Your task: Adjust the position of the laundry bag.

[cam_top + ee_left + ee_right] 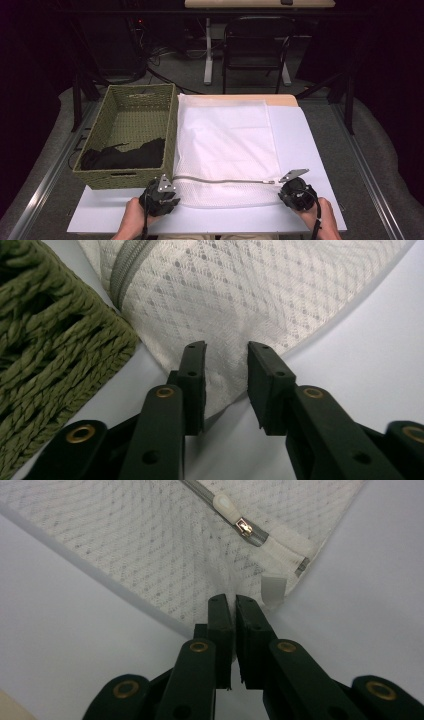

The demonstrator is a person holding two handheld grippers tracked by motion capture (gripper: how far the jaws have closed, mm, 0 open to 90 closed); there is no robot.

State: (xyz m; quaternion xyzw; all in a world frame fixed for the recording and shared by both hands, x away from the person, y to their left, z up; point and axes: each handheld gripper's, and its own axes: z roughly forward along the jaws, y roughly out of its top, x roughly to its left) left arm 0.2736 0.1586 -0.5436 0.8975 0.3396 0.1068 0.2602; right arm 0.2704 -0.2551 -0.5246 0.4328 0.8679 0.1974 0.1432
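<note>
A white mesh laundry bag (225,145) lies flat on the white table (305,160), its grey zipper (225,181) running along the near end. My left gripper (169,190) sits at the bag's near-left corner. In the left gripper view the jaws (226,347) stand apart, with the corner of the bag (240,290) lying between them untouched by the pads. My right gripper (291,189) is at the near-right corner. Its jaws (231,600) are shut on the mesh (150,545) just below the zipper pull (245,527).
A green woven basket (107,115) stands at the left, touching the bag's edge, with black clothing (125,156) piled at its near end. The basket wall (50,340) is close beside my left gripper. A black chair (255,45) stands beyond the table.
</note>
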